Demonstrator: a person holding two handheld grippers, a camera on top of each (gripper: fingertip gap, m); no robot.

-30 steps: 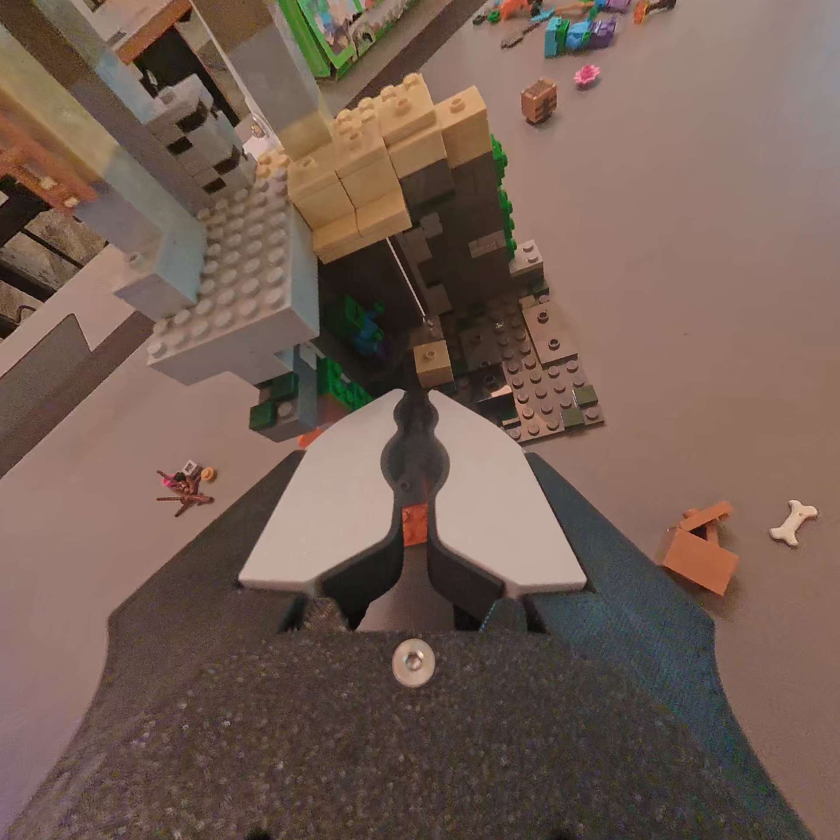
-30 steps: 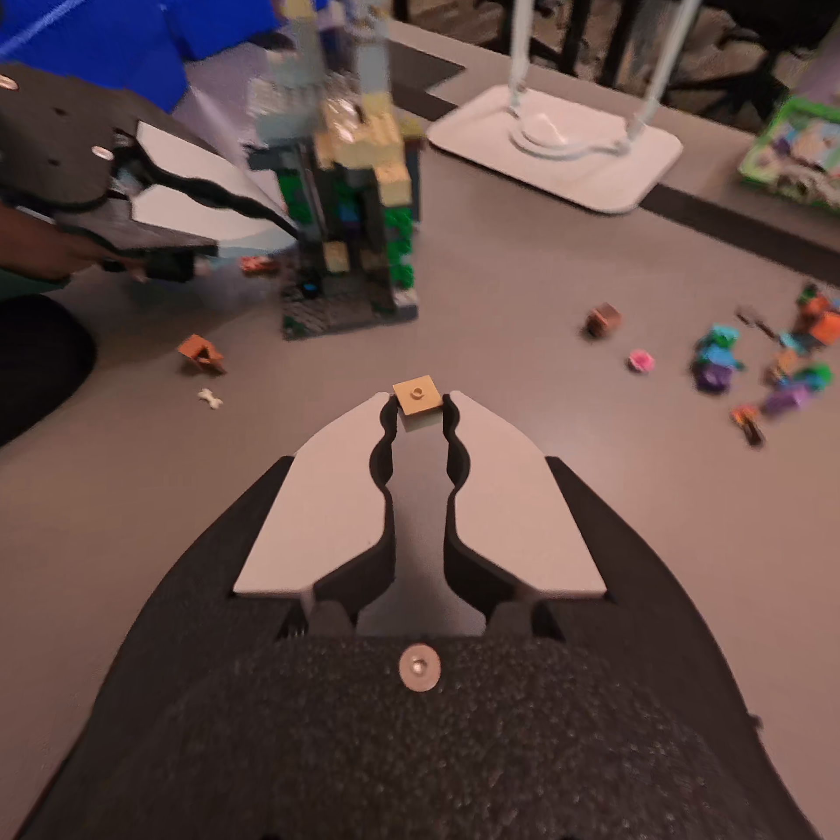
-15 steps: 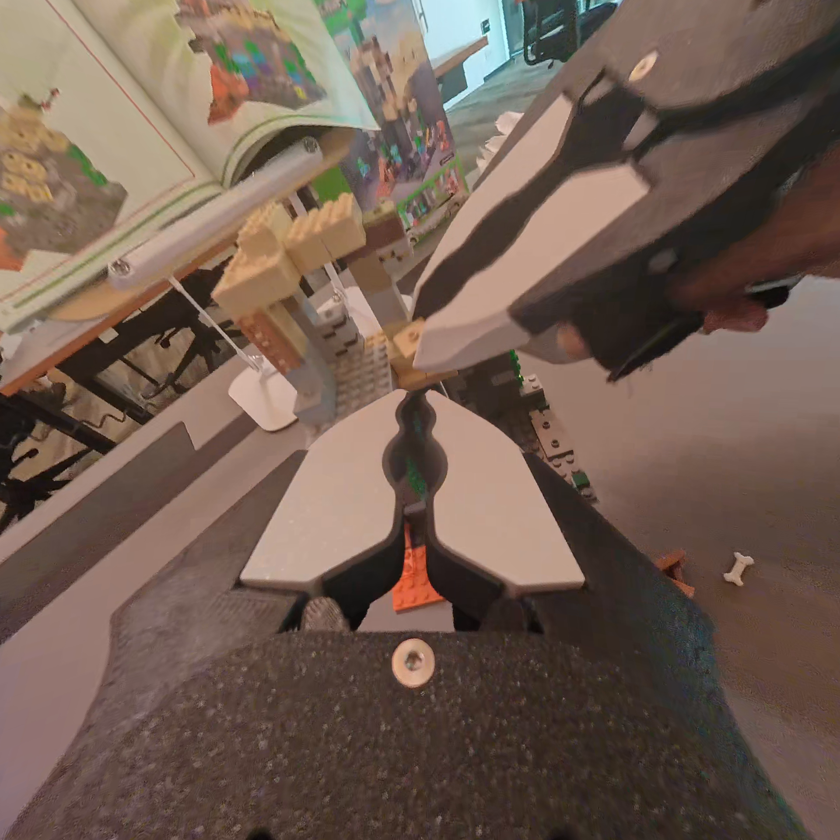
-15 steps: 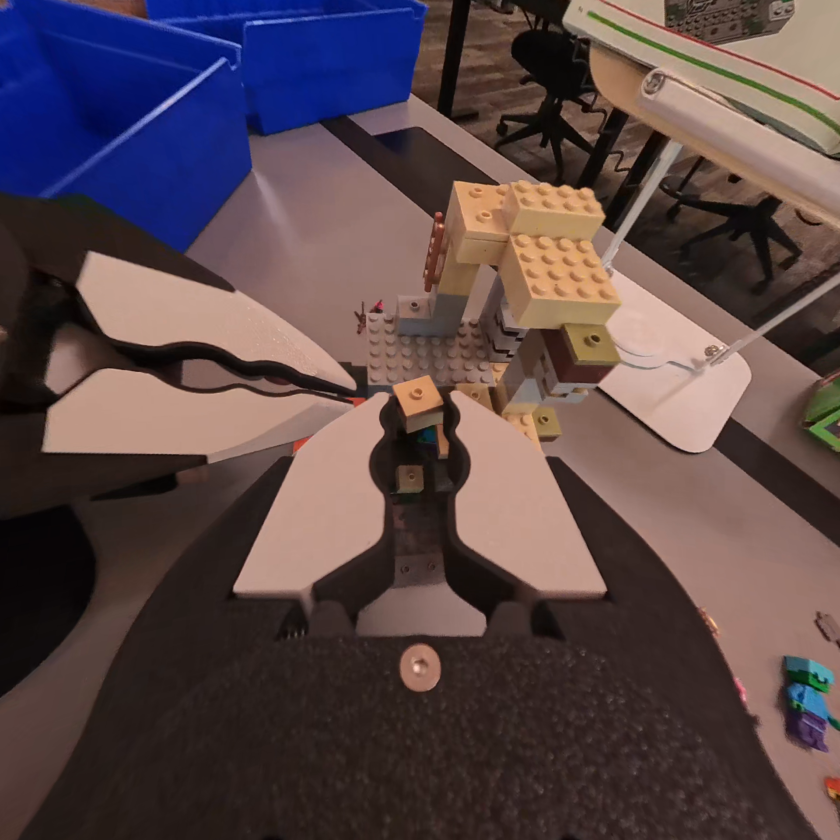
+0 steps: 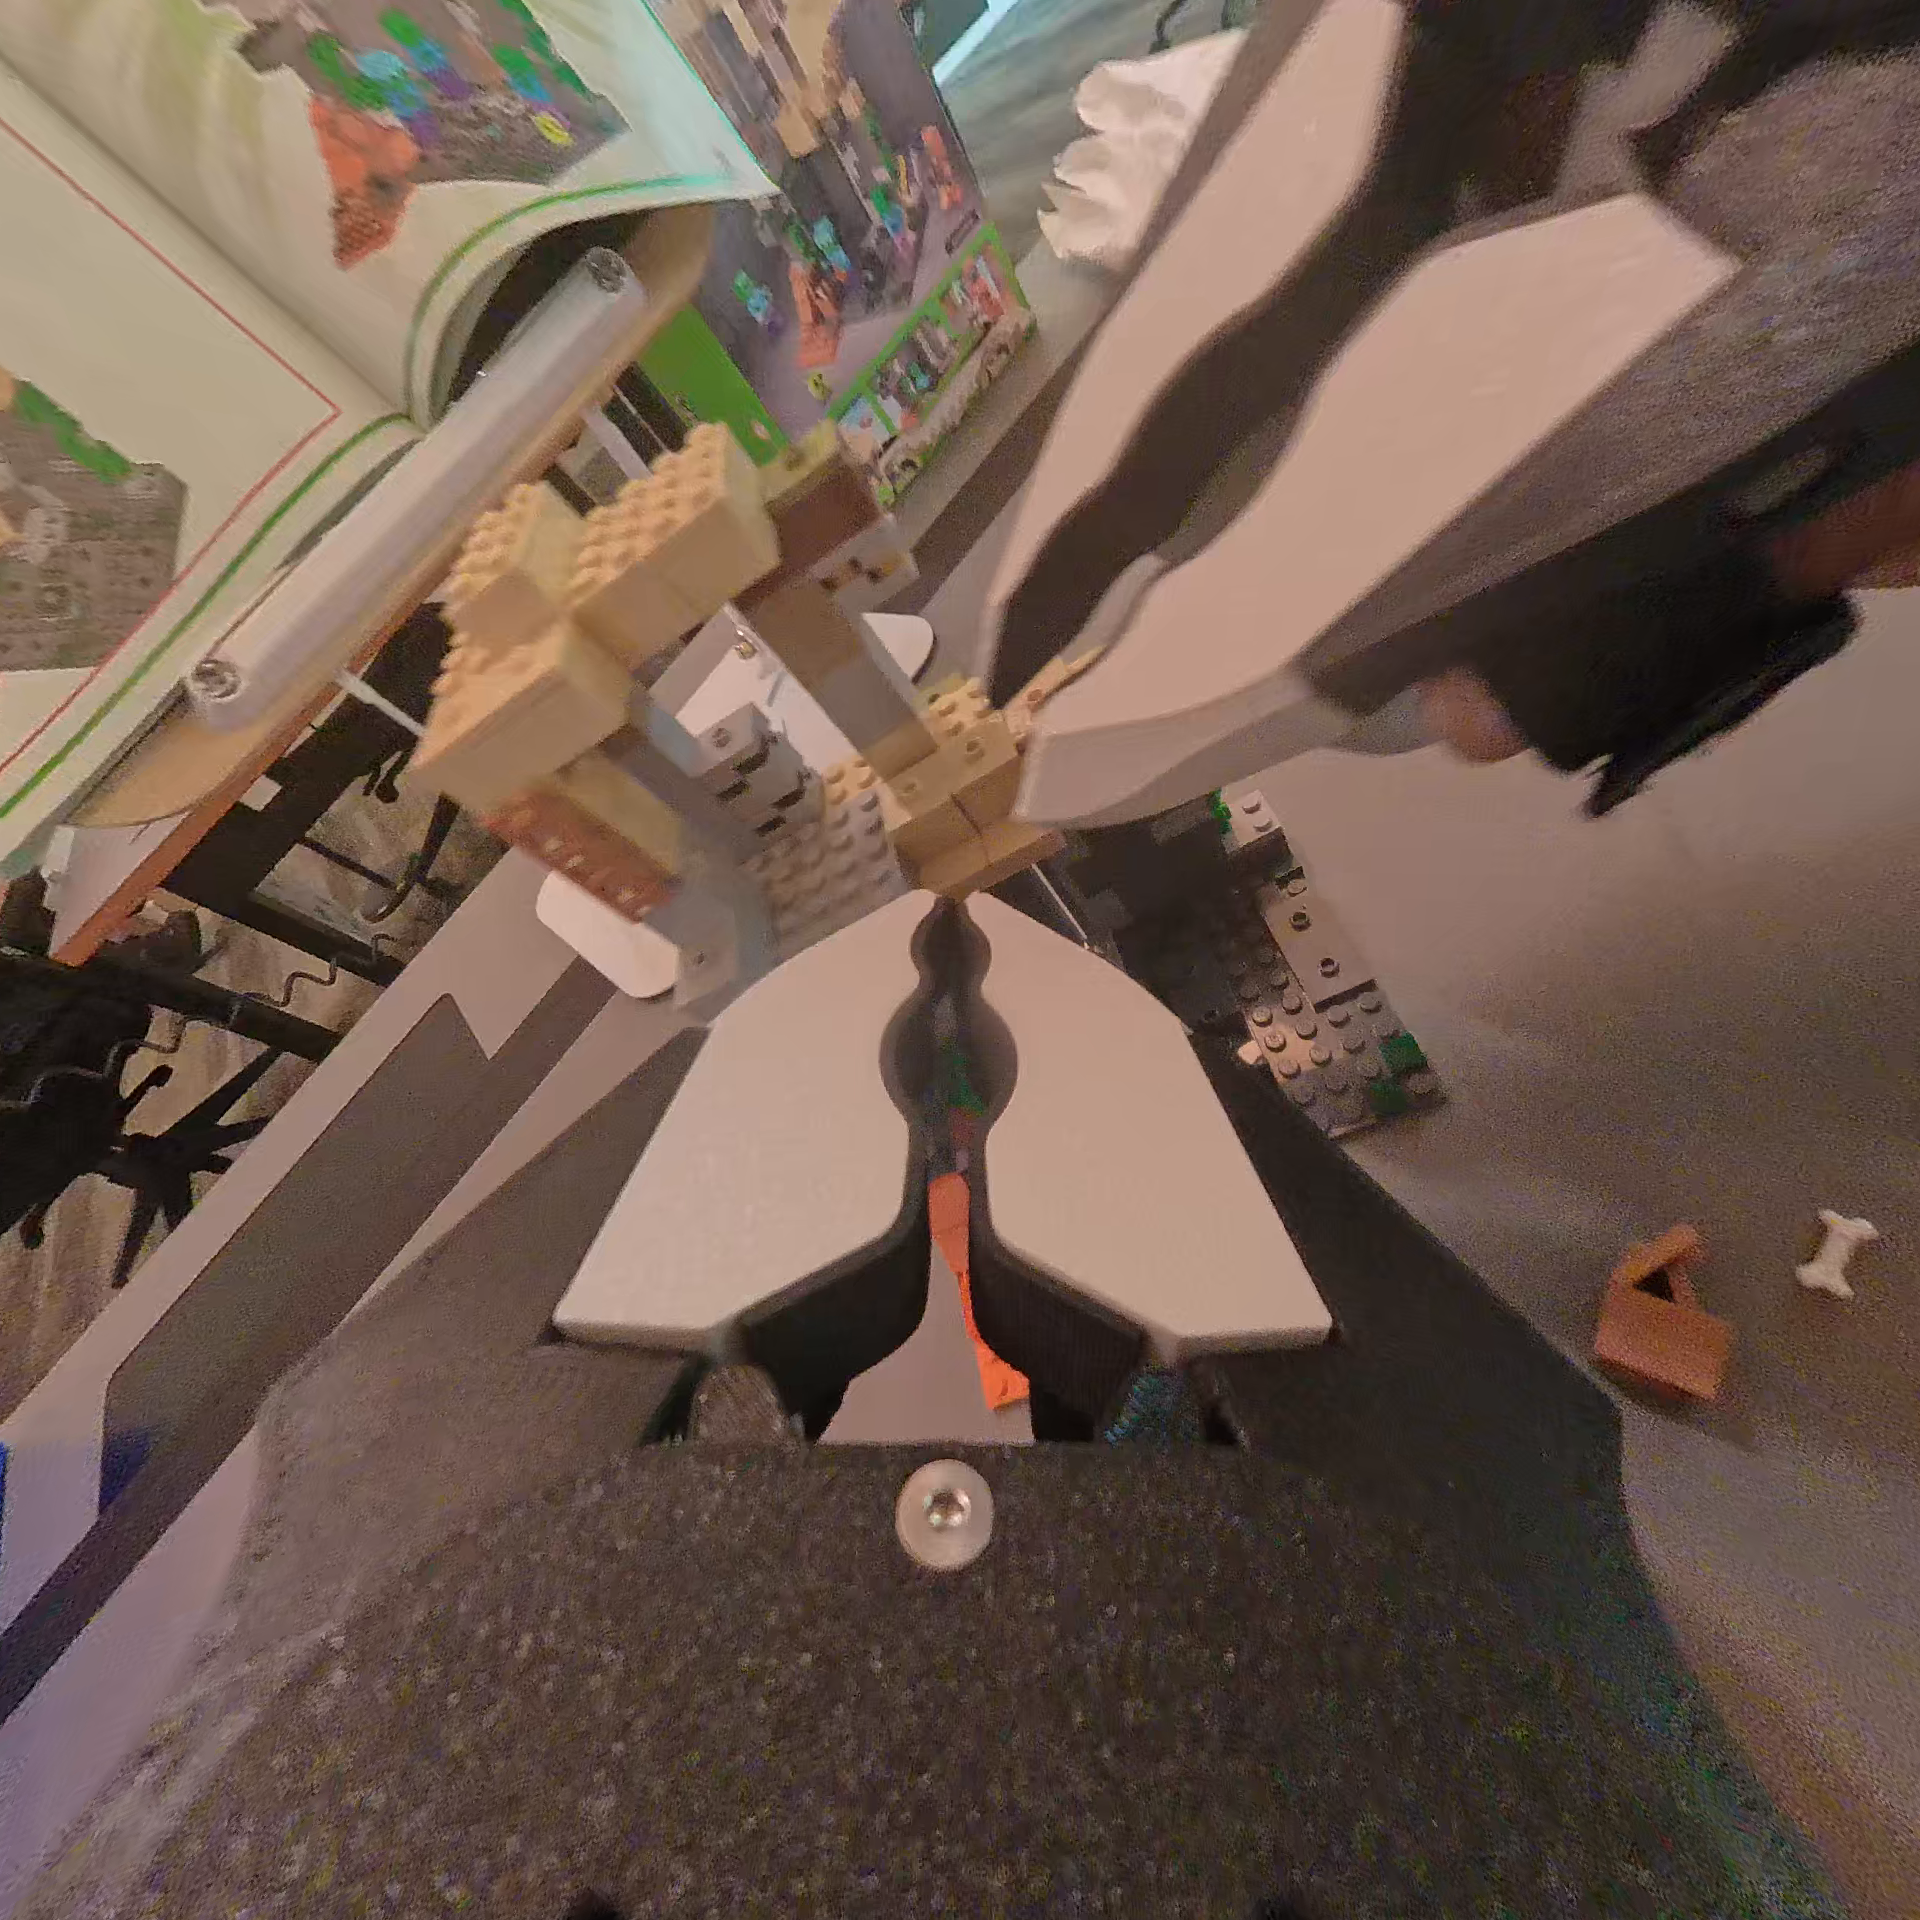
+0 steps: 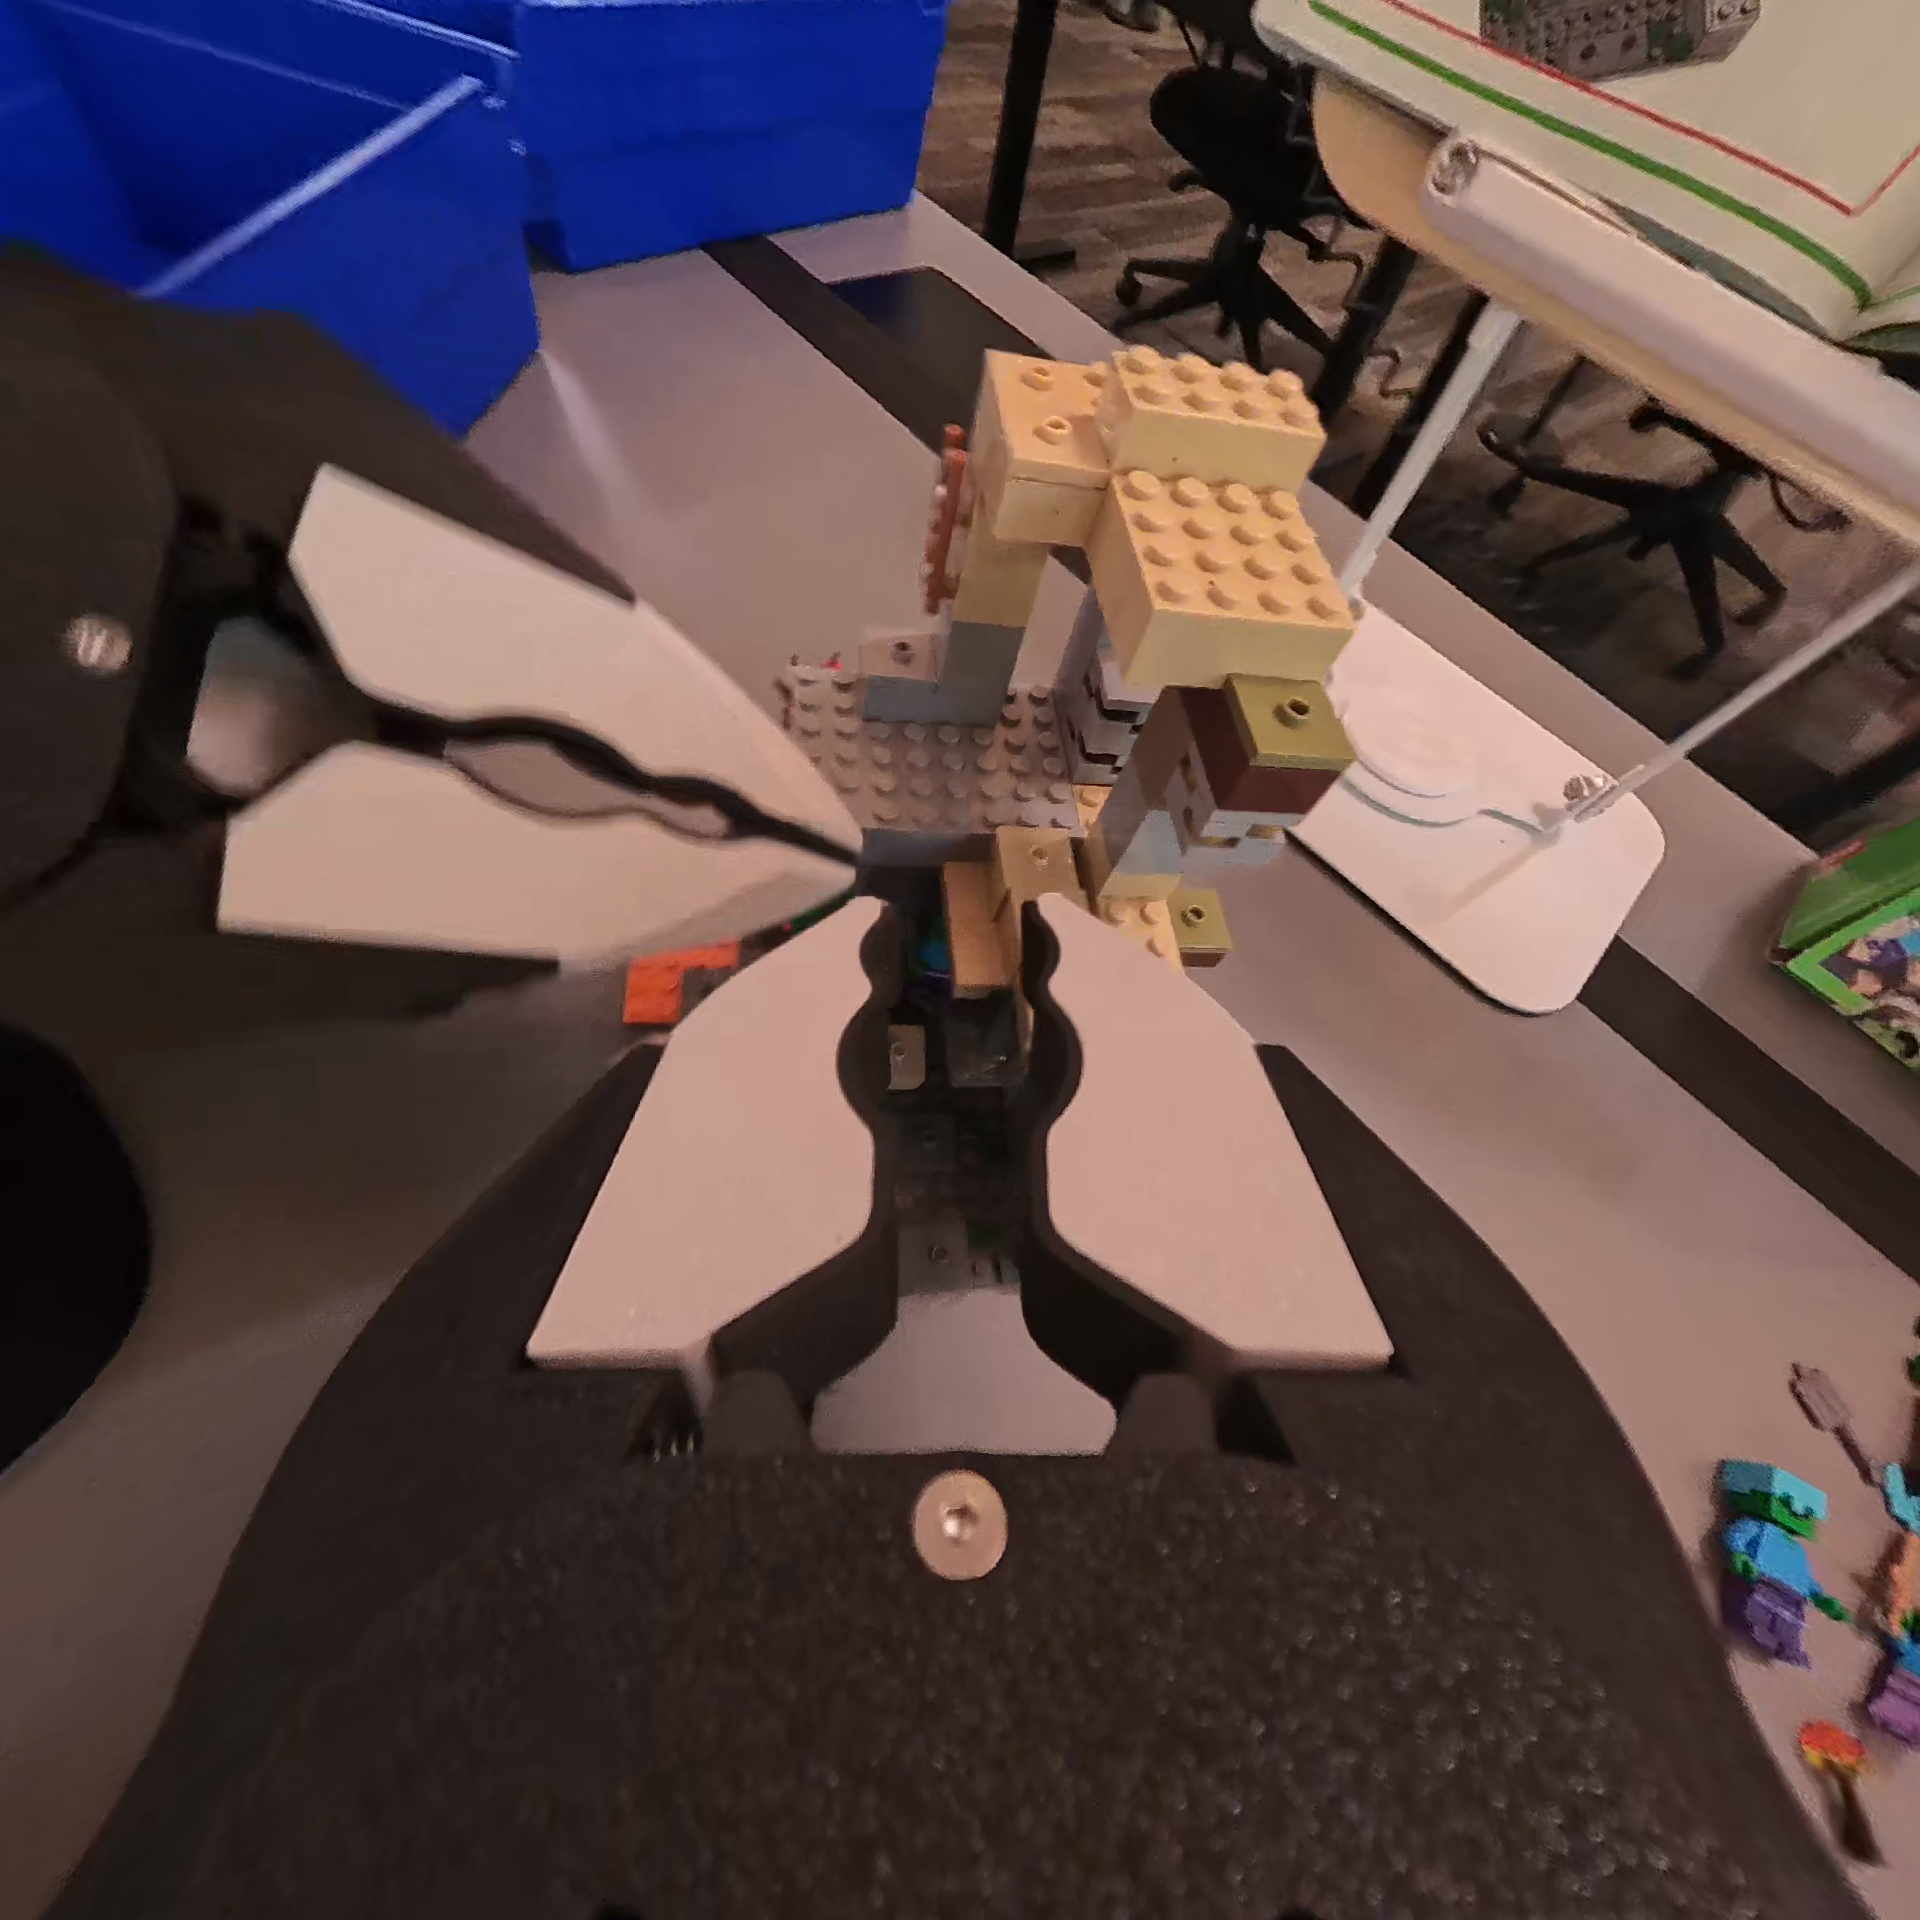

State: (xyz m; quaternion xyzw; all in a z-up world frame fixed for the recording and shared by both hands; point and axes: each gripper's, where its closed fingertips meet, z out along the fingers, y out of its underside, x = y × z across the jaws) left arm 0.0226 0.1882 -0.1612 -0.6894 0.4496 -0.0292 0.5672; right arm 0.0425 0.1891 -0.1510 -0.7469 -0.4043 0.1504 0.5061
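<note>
- Left tool [image 5: 951, 909]: jaws clenched with tips together, nothing between them; the tips sit just under the tan bricks at the near edge of the brick model [image 5: 727, 727].
- Right tool [image 6: 951, 914]: jaws clamped on a small tan plate [image 6: 982, 935], pressed against the model's stack of tan bricks; the same tool shows from above in the left wrist view [image 5: 1039, 686].
- Brick model [image 6: 1091, 665]: tan, grey and brown bricks rising from a dark studded base on the grey tabletop [image 6: 1351, 1143].
- Orange plate [image 6: 675, 982]: flat on the tabletop, beside the model's base.
- Brown hinged piece [image 5: 1662, 1314] and white bone piece [image 5: 1834, 1252]: near each other, apart from the model.
- Small figures [image 6: 1766, 1558]: loose at right.
- Blue bins [image 6: 416, 156]: at the far edge.
- Open booklet on a white stand [image 6: 1475, 831]: behind the model.
</note>
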